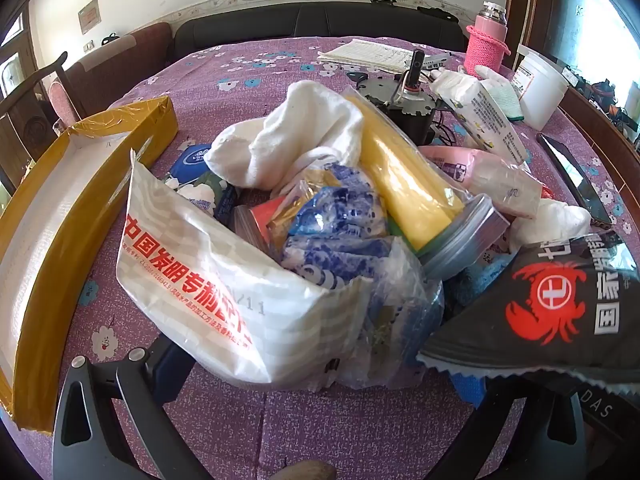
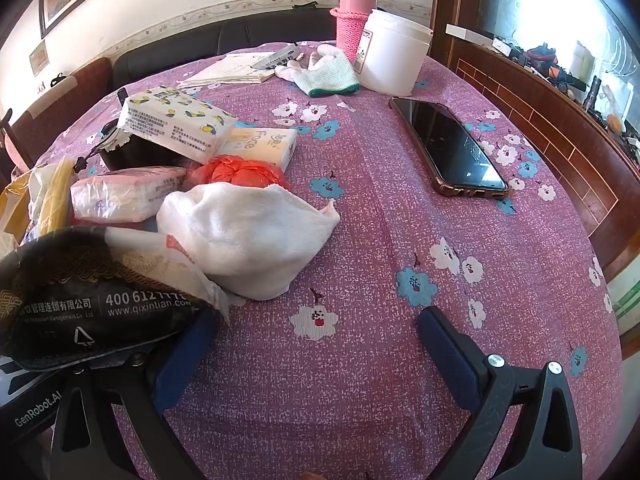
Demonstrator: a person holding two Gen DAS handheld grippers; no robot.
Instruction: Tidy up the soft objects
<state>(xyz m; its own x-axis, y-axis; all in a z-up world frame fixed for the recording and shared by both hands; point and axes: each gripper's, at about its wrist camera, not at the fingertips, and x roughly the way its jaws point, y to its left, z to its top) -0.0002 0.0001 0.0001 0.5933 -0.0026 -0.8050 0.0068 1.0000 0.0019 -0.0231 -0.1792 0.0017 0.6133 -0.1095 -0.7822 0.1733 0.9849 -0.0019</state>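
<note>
A heap of soft things lies on the purple flowered tablecloth (image 1: 320, 420). It holds a white packet with red print (image 1: 224, 280), a white towel (image 1: 292, 136), a yellow roll in clear plastic (image 1: 404, 184), a blue-and-white bag (image 1: 340, 236) and a black packet with a red crab (image 1: 552, 304). My left gripper (image 1: 320, 376) is open at the heap's near edge; the packets overlap both fingertips. My right gripper (image 2: 316, 344) is open over bare cloth. A white cloth (image 2: 248, 236) lies just ahead to its left, and the black packet (image 2: 80, 300) covers its left finger.
An open yellow box (image 1: 60, 216) lies left of the heap. Behind the heap are tissue packs (image 2: 176, 120), a red bag (image 2: 236, 172) and a black motor-like device (image 1: 404, 100). A phone (image 2: 452, 148), white tub (image 2: 392, 56), pink flask (image 2: 352, 20) and glove (image 2: 324, 72) occupy the right side.
</note>
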